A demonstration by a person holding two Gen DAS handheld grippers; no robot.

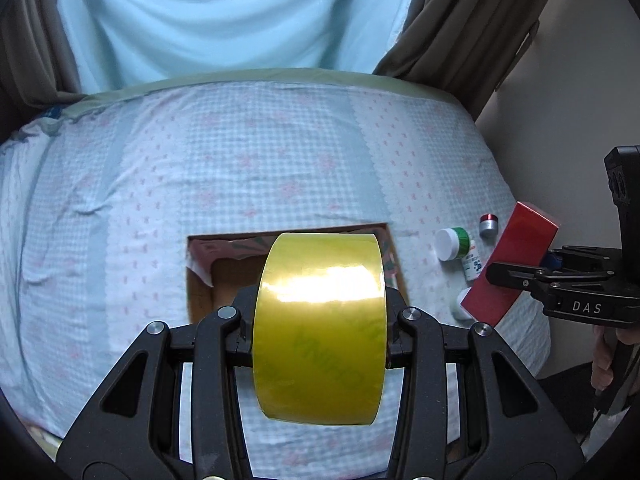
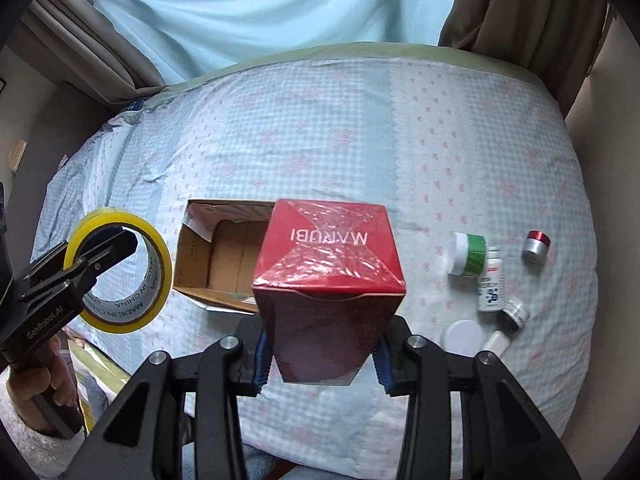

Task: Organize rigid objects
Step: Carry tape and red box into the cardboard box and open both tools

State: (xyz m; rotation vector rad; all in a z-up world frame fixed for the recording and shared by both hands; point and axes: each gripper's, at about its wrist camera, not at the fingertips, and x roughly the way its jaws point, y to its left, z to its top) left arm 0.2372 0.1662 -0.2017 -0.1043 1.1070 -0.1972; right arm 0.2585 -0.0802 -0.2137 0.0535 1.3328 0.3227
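Right wrist view shows right gripper (image 2: 322, 354) clamping red box (image 2: 328, 264), left gripper (image 2: 90, 258) pinching tape roll (image 2: 120, 270), cardboard box (image 2: 224, 256) seemingly empty, jars (image 2: 468, 254) unsorted.

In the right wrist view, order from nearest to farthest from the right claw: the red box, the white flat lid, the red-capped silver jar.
1. Red box: clamped in the right claw.
2. White flat lid: on the bedsheet, just right.
3. Red-capped silver jar: farthest right.

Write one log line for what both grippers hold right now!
left gripper: yellow tape roll | right gripper: red box | open cardboard box: on bed
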